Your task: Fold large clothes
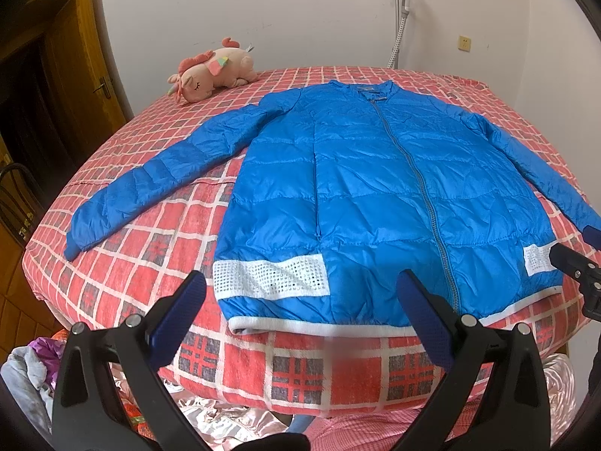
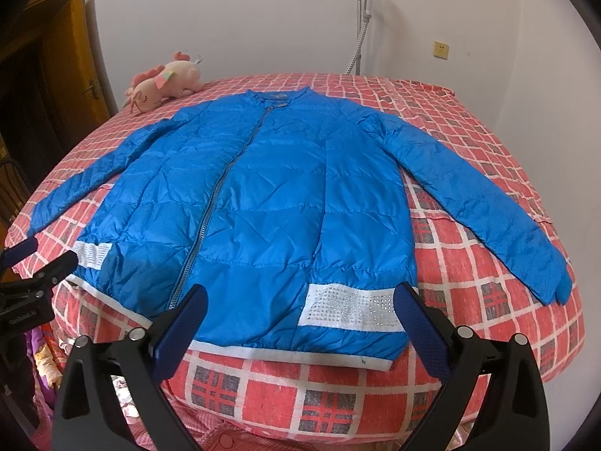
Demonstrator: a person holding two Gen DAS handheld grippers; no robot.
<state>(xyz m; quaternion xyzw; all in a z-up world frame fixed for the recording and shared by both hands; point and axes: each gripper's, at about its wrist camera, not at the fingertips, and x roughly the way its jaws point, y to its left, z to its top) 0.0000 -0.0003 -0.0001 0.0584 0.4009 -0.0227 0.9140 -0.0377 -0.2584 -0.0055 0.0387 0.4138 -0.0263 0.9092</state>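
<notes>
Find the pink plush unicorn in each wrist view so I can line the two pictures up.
Left wrist view: plush unicorn lies upper left on the bed, beyond the blue jacket's left sleeve.
Right wrist view: plush unicorn sits upper left, farther off, near the bed's far corner.
Shared landmark: the jacket's zipper.

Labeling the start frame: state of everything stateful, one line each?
blue jacket: unfolded, flat on the bed, front up, sleeves spread out
jacket zipper: closed
left tongs: open, empty, near the hem
right tongs: open, empty, near the hem
plush toy: lying on its side, far corner
door: ajar
</notes>
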